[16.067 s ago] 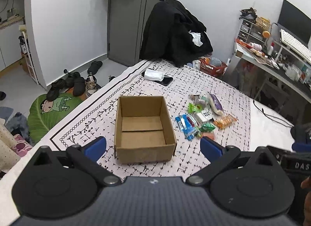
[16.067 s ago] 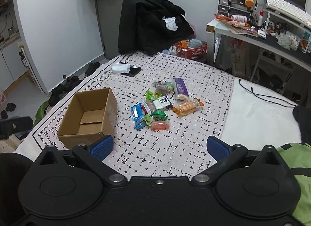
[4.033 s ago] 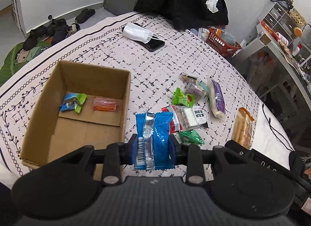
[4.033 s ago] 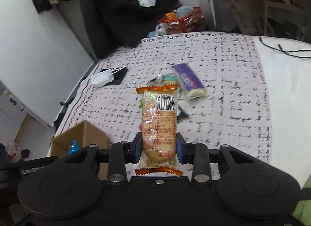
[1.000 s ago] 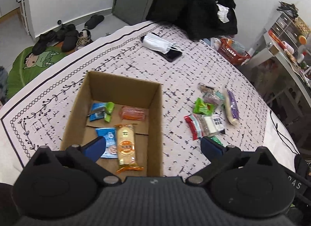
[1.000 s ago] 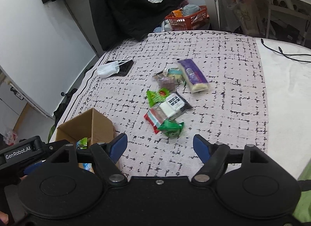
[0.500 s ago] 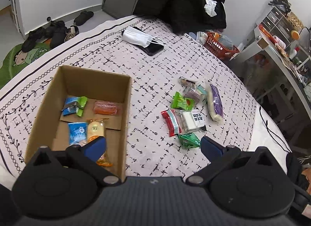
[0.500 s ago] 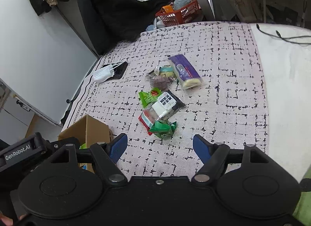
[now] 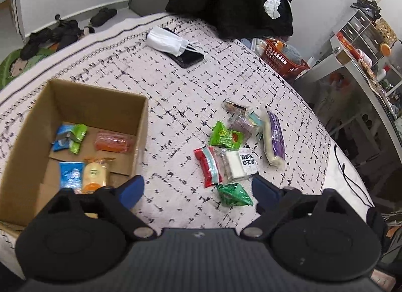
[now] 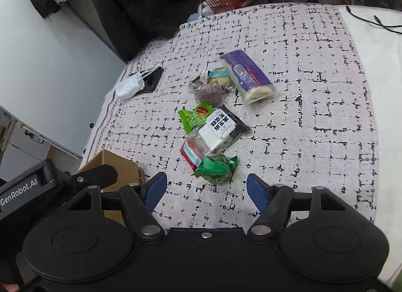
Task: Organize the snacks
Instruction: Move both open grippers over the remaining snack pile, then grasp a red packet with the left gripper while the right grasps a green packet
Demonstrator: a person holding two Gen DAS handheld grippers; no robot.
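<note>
At the far left sits the open brown cardboard box [image 9: 75,106] on the patterned pink bedspread [image 9: 176,90]. Inside it lie a blue-and-green wrapped sweet [image 9: 69,138], an orange transparent packet [image 9: 113,141], a blue sachet [image 9: 70,173] and an orange-ended bread roll pack [image 9: 94,173]. My left gripper [image 9: 197,189] hangs just right of the box, jaws apart with nothing between them; they have just been closing a little. Ahead lie a red-and-teal wrapper [image 9: 208,166], a clear pack with a white cake and black label [image 9: 238,163] touching it, and a dark green crinkled pouch [image 9: 233,194] nearest me. Further right lies a purple-labelled long bread pack [image 9: 273,138]. My right gripper [image 10: 206,191] hovers just short of that green pouch [image 10: 217,167], jaws apart and empty, also just narrowing. Beyond, a white face mask [image 10: 129,85] rests on a black phone [image 10: 153,78].
</note>
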